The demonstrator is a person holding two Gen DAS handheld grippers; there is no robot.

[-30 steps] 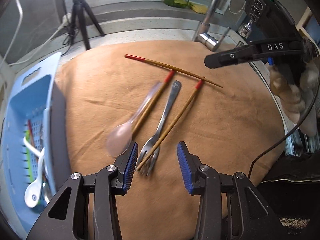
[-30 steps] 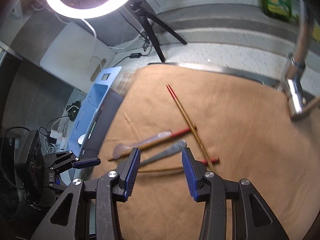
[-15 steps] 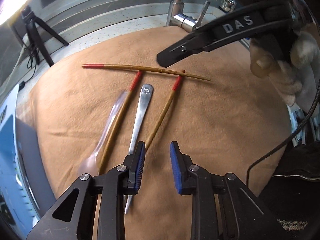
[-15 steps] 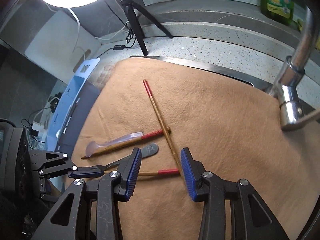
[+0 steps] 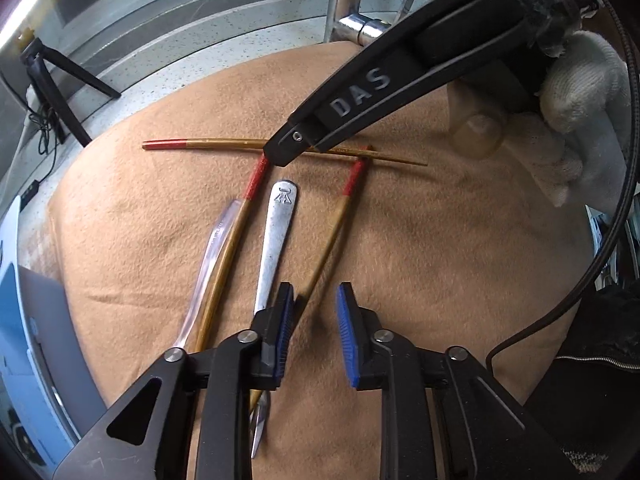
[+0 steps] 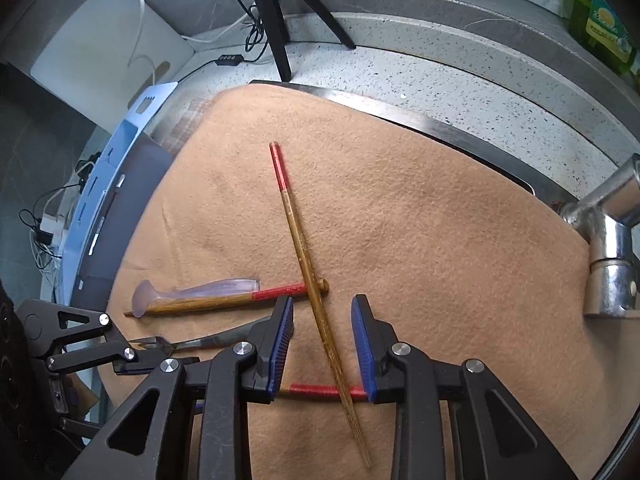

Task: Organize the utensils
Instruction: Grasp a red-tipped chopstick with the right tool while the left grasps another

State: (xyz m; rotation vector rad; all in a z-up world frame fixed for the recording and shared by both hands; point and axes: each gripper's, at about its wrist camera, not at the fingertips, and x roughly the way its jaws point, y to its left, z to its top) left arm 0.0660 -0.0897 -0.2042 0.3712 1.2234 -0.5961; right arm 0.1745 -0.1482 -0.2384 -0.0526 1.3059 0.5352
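Three red-tipped wooden chopsticks, a metal fork and a clear plastic spoon lie on a tan cloth. My left gripper is open low over the cloth, its left pad against one chopstick that runs under it. My right gripper is open, its jaws on either side of the crosswise chopstick, which lies over the other two. The right gripper also shows in the left wrist view above that chopstick.
A blue utensil basket stands left of the cloth. A chrome tap rises at the cloth's far right edge. A black tripod and cables stand on the speckled counter behind. A green bottle is at the back.
Both grippers have moved lower and closer to the utensils. The right gripper has come down around the crosswise chopstick. The left gripper's jaws have narrowed since a second ago.
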